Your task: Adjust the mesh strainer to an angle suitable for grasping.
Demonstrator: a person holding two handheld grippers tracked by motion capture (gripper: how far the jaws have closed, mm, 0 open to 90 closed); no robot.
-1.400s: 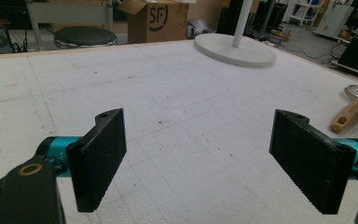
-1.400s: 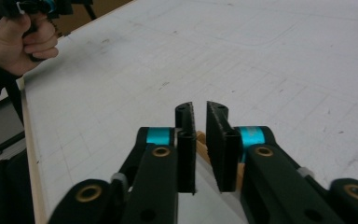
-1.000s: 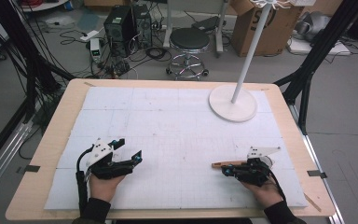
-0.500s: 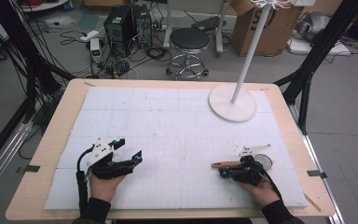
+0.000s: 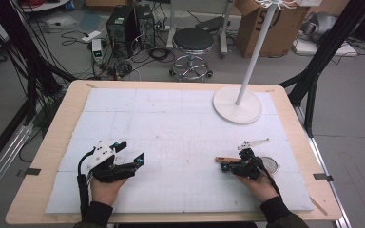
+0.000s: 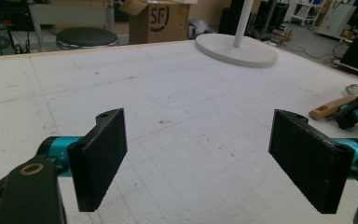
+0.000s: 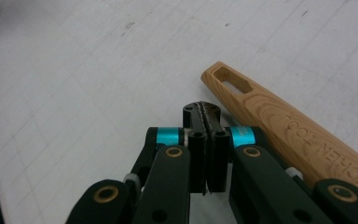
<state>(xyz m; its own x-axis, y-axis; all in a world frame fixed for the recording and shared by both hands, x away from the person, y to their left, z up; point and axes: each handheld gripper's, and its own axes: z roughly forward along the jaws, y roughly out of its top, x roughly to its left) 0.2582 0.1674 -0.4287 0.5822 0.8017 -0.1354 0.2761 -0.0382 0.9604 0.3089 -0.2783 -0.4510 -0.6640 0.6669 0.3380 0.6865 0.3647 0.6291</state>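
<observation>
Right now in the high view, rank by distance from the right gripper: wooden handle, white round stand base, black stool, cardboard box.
1. Light wooden handle: right beside the shut right gripper, on its left.
2. White round stand base: far right part of the table.
3. Black round stool: on the floor beyond the table.
4. Brown cardboard box: behind the stand's pole; too close to the stool to rank firmly.

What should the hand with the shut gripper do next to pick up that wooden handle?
Probably open the right gripper first. Its jaws are pressed together with nothing between them, and the wooden handle lies on the table beside them, so they cannot close around it yet.
</observation>
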